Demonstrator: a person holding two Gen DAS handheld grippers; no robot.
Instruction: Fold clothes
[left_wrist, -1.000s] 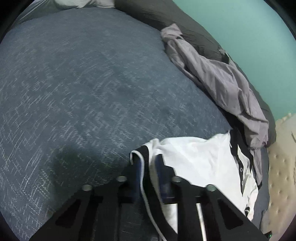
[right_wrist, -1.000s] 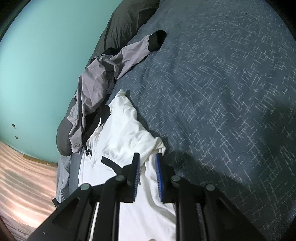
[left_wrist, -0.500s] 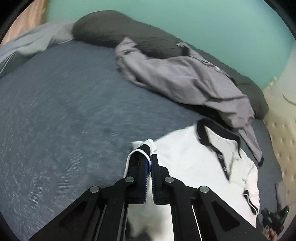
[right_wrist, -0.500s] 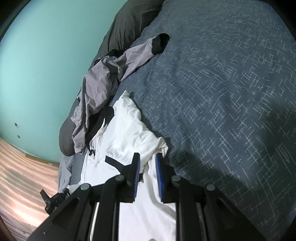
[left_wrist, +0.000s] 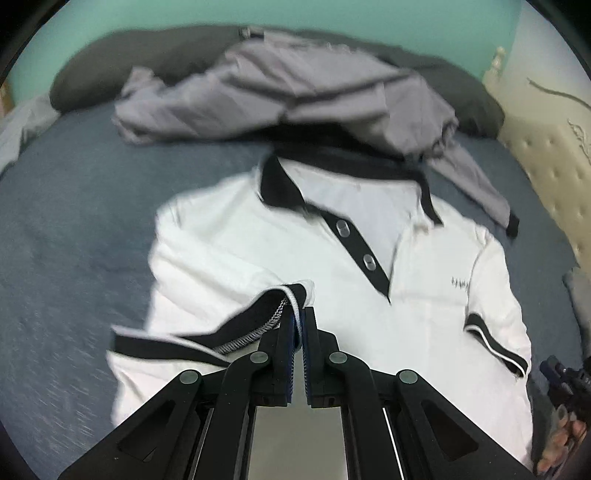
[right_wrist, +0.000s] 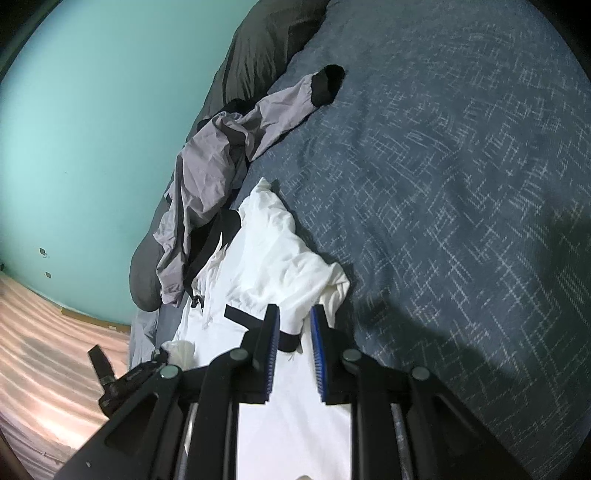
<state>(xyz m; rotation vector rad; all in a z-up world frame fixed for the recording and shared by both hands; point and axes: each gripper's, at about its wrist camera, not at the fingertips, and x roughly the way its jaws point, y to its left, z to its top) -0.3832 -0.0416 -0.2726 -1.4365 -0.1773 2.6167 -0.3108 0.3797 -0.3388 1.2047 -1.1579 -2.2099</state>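
One sleeve cuff of the white polo shirt is pinched in the closed left gripper and held over the chest. The right gripper stands partly open over the shirt; a grip cannot be told. The grey jacket lies unfolded.

small dark chest lettering on the white polo shirt is too blurred to read
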